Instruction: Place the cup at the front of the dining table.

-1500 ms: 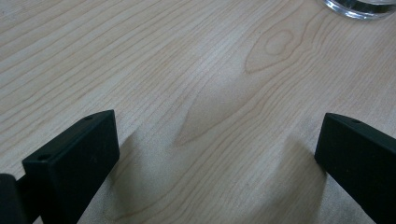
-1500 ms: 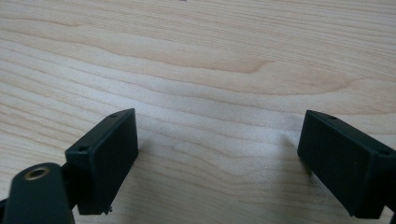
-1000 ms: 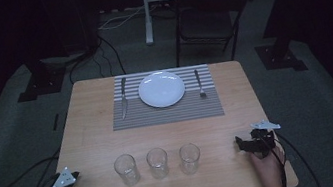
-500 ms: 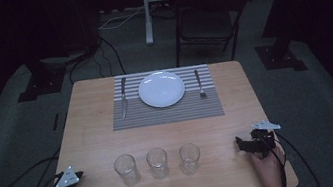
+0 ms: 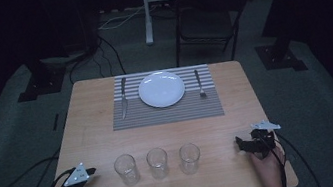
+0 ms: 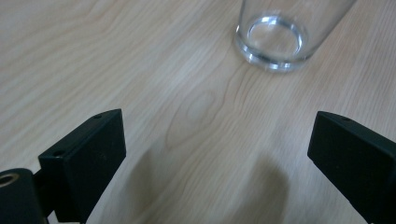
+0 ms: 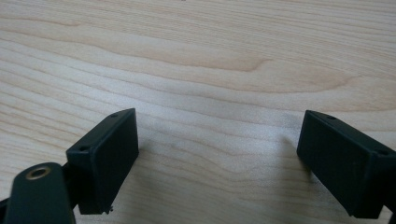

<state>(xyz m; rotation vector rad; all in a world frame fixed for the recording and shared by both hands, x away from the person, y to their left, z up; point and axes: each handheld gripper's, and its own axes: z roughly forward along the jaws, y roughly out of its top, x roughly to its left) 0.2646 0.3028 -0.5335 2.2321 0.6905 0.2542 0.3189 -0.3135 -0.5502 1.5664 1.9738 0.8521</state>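
Three clear empty glasses stand in a row near the table's front edge: left glass (image 5: 126,169), middle glass (image 5: 158,162), right glass (image 5: 190,157). My left gripper (image 5: 98,181) lies low over the table just left of the left glass, pointing toward it. Its jaws have just been closing a little but still stand wide, with nothing between them. In the left gripper view the left gripper (image 6: 215,140) spans bare wood, and the left glass (image 6: 275,39) stands ahead of it. My right gripper (image 5: 238,145) rests at the front right, open over bare wood (image 7: 217,140).
At the far side a striped placemat (image 5: 168,114) carries a white plate (image 5: 161,88), a knife (image 5: 123,97) on its left and a fork (image 5: 199,83) on its right. A dark chair (image 5: 206,21) stands behind the table. Cables trail off the front corners.
My left gripper has slid to the right, closer to the left glass. The right gripper has stayed where it was.
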